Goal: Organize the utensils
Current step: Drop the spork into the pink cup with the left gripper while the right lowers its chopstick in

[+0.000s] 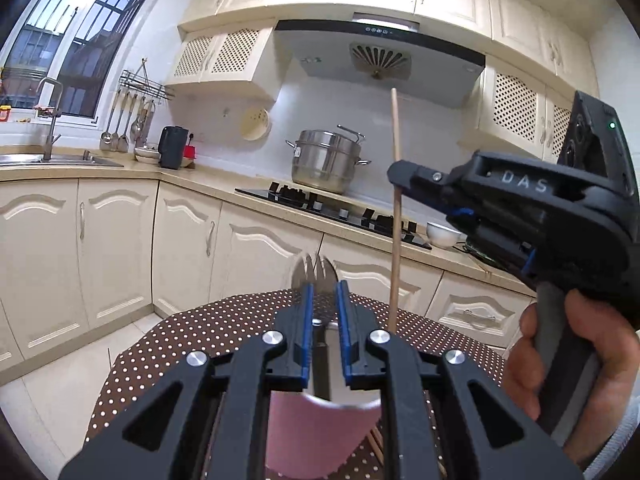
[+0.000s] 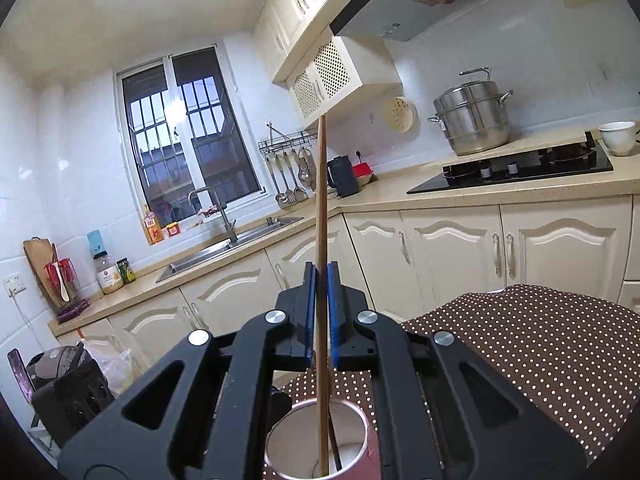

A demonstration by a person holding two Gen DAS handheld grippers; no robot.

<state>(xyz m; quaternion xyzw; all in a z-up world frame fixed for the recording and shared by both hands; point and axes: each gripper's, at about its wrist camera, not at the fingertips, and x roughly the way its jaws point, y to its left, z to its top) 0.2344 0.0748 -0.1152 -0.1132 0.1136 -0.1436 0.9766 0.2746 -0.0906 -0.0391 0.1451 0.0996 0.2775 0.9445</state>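
Note:
My left gripper [image 1: 322, 292] is shut on a steel fork [image 1: 315, 273], tines up, its handle reaching down into a pink cup [image 1: 320, 436] just below. My right gripper [image 2: 321, 276] is shut on a wooden chopstick [image 2: 321, 200] held upright, its lower end inside the same pink cup [image 2: 352, 424], where a dark utensil also leans. In the left wrist view the right gripper [image 1: 400, 176] clamps the chopstick [image 1: 396, 128] to the right of the fork. The cup stands on a brown polka-dot tablecloth [image 2: 540, 344].
More chopsticks [image 1: 376, 440] lie on the cloth by the cup. Behind are cream cabinets [image 1: 112, 240], a gas hob [image 1: 332, 208] with a steel steamer pot [image 1: 324, 160], a white bowl [image 2: 618, 138], a sink [image 2: 232, 244] and hanging ladles [image 2: 288, 180].

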